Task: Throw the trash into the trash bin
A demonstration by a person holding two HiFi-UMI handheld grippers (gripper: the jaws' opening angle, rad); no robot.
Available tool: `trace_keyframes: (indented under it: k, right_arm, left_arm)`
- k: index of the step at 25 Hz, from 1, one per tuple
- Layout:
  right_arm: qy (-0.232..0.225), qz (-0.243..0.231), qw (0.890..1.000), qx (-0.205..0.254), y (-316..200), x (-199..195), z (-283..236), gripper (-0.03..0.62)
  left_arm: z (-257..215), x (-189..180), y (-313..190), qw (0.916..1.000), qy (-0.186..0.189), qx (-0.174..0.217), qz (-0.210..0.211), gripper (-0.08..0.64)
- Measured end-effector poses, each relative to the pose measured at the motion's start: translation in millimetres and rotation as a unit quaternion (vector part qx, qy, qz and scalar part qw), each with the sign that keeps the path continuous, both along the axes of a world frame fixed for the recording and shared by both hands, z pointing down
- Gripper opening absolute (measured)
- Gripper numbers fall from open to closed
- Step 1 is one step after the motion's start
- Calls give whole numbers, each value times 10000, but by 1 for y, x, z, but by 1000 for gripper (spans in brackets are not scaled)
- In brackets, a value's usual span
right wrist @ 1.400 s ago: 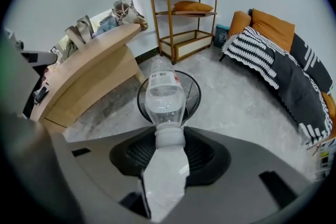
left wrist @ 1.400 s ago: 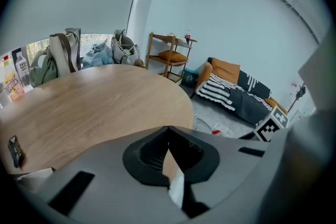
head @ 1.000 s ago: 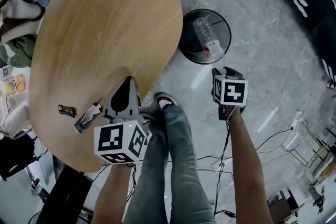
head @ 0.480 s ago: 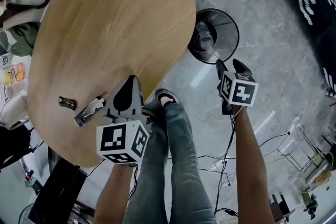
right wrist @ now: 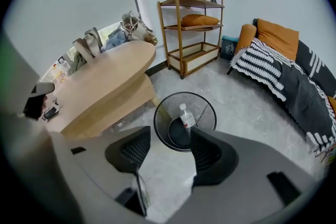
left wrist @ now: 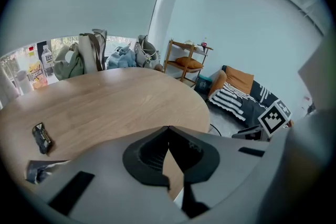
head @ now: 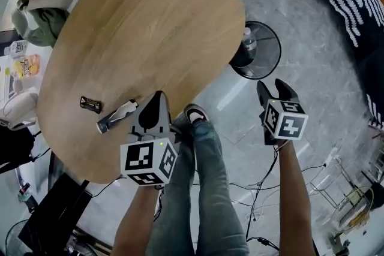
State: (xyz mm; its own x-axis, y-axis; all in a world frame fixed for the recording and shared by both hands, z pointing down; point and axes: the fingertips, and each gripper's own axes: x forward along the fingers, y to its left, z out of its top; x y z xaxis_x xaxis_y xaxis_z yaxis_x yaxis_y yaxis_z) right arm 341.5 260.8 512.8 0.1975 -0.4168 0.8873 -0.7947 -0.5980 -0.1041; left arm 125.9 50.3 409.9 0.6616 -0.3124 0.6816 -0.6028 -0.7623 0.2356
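Head view: clear plastic bottle lies in black wire-mesh trash bin, just-opened right tongs empty beside it. Farther from the bin, closed left tongs sit beside crumpled silvery wrapper on wooden bench; likely light, crushable, so pinch mid-body.

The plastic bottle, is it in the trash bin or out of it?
In: the plastic bottle sits inside the trash bin's round rim.
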Motion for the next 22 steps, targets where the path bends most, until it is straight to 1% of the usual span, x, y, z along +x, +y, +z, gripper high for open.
trace_keyframes:
  k: [7,11,14,19,22]
  right_arm:
    - [78,-463,9988,136,-26,-20,-26,242]
    - [111,-898,9955,266,-54,-41,-45,241]
    - [131,-1339,9903,336,-75,-61,-58,241]
    - [170,-1997,9786,462,-111,-97,-76,239]
    - [116,-2400,9695,487,-133,-123,-78,239]
  left_arm:
    - [-13,-36,-11,9990,17,39,-450,18]
    - [-21,-59,-17,9971,33,49,-758,18]
    - [-28,-78,-22,9948,63,61,-1018,18]
    - [-35,-114,-30,9895,104,85,-1438,18]
    - [-35,-141,-34,9847,64,66,-1742,18]
